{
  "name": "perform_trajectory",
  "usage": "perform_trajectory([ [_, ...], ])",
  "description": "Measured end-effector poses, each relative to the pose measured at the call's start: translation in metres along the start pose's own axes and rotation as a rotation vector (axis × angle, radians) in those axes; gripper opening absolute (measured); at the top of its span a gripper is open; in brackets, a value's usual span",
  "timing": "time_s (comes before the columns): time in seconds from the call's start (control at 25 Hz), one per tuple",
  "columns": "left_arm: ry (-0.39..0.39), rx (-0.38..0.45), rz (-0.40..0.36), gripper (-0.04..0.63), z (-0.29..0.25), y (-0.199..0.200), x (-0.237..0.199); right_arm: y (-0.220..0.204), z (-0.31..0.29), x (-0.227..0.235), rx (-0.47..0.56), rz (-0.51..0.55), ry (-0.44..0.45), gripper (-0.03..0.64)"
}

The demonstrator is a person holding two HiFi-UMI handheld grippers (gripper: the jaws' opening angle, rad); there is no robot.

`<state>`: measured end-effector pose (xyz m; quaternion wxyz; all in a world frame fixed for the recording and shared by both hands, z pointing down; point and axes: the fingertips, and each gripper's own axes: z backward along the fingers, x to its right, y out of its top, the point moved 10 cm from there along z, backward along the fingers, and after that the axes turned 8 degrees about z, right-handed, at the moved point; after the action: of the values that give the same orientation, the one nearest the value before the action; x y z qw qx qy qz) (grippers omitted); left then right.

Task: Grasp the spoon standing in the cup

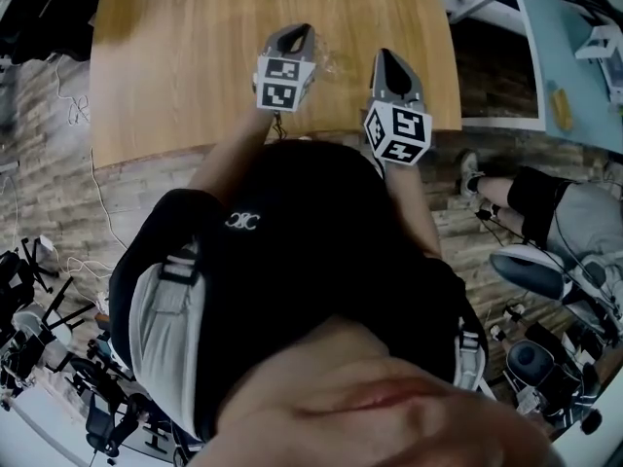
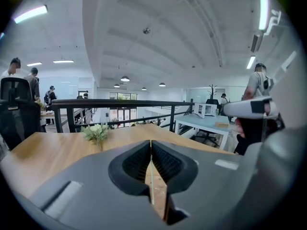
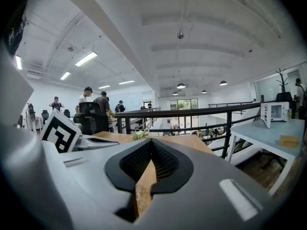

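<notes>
Looking down from the head view, I get the wooden desk (image 1: 195,56) filling the far half of the picture. The person's dark-clad torso covers the middle, and both arms reach forward over the desk's near edge. The left tongs (image 1: 300,33) and the right tongs (image 1: 387,61) sit side by side just past that edge, close together, each pointing away toward the far side with its marker cube at the back. Each gripper view shows its pads drawn together at the tip, with only a wedge of bare wood showing beneath them, so I read both tongs as closed and holding nothing. Beyond the desk's far edge runs a black railing (image 3: 201,111), and a pale blue table (image 3: 283,128) stands off to the right. The only thing I can see on the desk is a small potted plant (image 2: 97,132), far ahead and a little to the left. As for the cup and its spoon, no view shows them, so I cannot say which way they lie from the tongs. I cannot tell how the spoon's handle leans or which hand is nearer either. My judgement is that the reach has not started, and the tongs must first be swung round until the cup comes into view, then opened.
</notes>
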<state>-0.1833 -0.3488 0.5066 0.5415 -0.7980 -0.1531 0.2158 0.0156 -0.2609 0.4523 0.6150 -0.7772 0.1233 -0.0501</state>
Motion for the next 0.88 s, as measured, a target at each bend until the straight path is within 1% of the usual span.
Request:
perform_trajectory([
  [0.16, -0.001, 0.074, -0.013, 0.017, 0.026, 0.023, 0.008, -0.003, 0.007, -0.007, 0.013, -0.027, -0.031, -0.002],
  [0.24, 0.004, 0.097, -0.014, 0.017, 0.039, 0.030, 0.011, -0.003, 0.012, -0.013, 0.035, -0.047, -0.033, -0.002],
  [0.36, 0.003, 0.138, -0.002, 0.017, 0.061, 0.044, 0.020, 0.000, 0.022, -0.021, 0.077, -0.051, -0.030, -0.002],
  [0.52, -0.021, 0.162, 0.006, 0.017, 0.083, 0.056, 0.034, 0.003, 0.031, -0.027, 0.104, -0.056, -0.034, -0.002],
  [0.68, -0.059, 0.196, -0.024, 0.017, 0.097, 0.062, 0.054, 0.004, 0.038, -0.028, 0.113, -0.060, -0.046, -0.002],
  [0.8, -0.065, 0.192, -0.046, 0.017, 0.100, 0.057, 0.062, 0.006, 0.044, -0.029, 0.120, -0.060, -0.049, -0.003],
  [0.88, -0.060, 0.182, -0.040, 0.017, 0.101, 0.051, 0.064, 0.004, 0.047, -0.029, 0.116, -0.063, -0.046, -0.003],
])
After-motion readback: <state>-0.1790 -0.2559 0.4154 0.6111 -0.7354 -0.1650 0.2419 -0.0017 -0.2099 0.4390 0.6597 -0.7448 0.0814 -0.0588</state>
